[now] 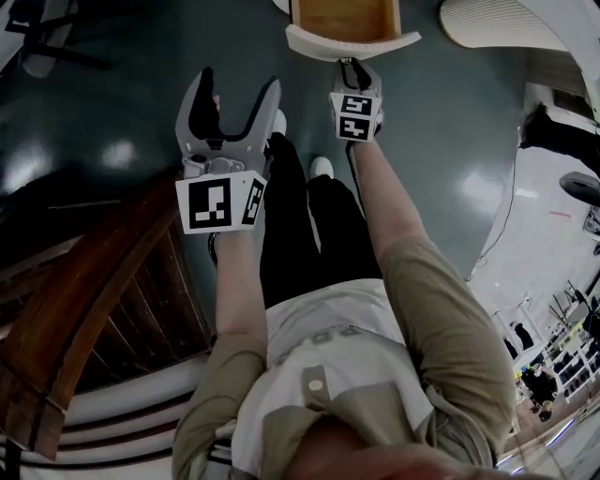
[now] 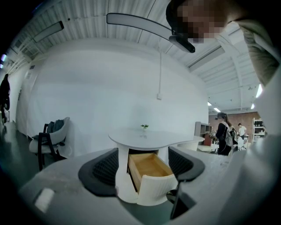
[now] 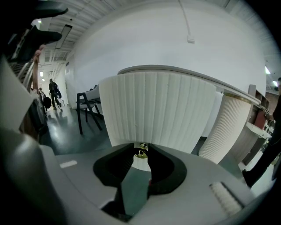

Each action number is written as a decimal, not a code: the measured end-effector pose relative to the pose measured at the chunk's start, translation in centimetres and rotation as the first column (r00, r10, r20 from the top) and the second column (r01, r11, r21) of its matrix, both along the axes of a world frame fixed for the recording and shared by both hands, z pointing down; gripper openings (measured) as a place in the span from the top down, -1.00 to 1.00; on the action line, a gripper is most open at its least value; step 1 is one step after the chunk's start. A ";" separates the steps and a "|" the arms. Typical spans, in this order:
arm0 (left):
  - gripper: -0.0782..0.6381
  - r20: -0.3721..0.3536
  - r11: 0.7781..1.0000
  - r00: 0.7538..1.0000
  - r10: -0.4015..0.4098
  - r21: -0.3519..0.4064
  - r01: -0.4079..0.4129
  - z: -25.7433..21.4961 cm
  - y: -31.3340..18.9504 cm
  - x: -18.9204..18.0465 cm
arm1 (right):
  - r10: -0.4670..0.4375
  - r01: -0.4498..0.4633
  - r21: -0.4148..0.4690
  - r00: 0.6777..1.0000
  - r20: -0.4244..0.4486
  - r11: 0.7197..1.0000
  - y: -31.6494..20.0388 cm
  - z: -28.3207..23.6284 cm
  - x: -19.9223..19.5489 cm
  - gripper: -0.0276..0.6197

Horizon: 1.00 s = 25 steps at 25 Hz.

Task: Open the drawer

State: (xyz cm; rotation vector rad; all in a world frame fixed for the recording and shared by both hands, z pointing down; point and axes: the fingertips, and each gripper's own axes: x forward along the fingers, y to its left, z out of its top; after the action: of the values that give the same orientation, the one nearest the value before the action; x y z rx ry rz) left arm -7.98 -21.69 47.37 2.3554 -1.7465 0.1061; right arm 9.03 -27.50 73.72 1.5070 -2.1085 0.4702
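The drawer (image 1: 349,28) of a white ribbed table stands pulled out, its wooden inside (image 2: 147,166) showing. Its curved white front (image 3: 160,112) fills the right gripper view. My right gripper (image 1: 354,67) is shut on the small brass knob (image 3: 140,151) at the bottom of that front. My left gripper (image 1: 234,103) hangs to the left of the drawer, held off from it, open with nothing between its fingers. In the left gripper view the drawer sits between the two black pads (image 2: 105,169).
A dark wooden stair or bench (image 1: 84,309) lies at the lower left. A second white ribbed table (image 1: 502,21) stands at the upper right, its pedestal (image 3: 228,127) next to the drawer. A dark chair (image 2: 48,143) stands far left, and people stand at the far right.
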 end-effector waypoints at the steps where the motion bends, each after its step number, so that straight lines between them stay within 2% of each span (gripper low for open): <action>1: -0.24 0.000 1.000 1.000 -0.002 0.000 0.002 0.0 0.1 0.0 | 0.000 0.000 0.001 1.000 0.001 1.000 0.2 0.0 0.0 0.59; 16: -0.24 0.003 1.000 1.000 -0.018 -0.005 0.018 0.8 1.1 0.1 | -0.026 0.026 0.027 1.000 -0.001 0.999 0.3 0.0 0.0 0.59; 25: -0.24 0.009 1.000 1.000 -0.005 -0.016 0.005 1.1 1.4 1.1 | -0.002 0.001 0.041 1.000 0.026 0.999 0.2 -0.1 0.1 0.58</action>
State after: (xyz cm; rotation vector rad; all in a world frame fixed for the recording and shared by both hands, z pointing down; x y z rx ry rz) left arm -6.83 -20.30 48.45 2.3422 -1.7493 0.1297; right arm 9.09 -27.27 73.59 1.5295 -2.1516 0.4502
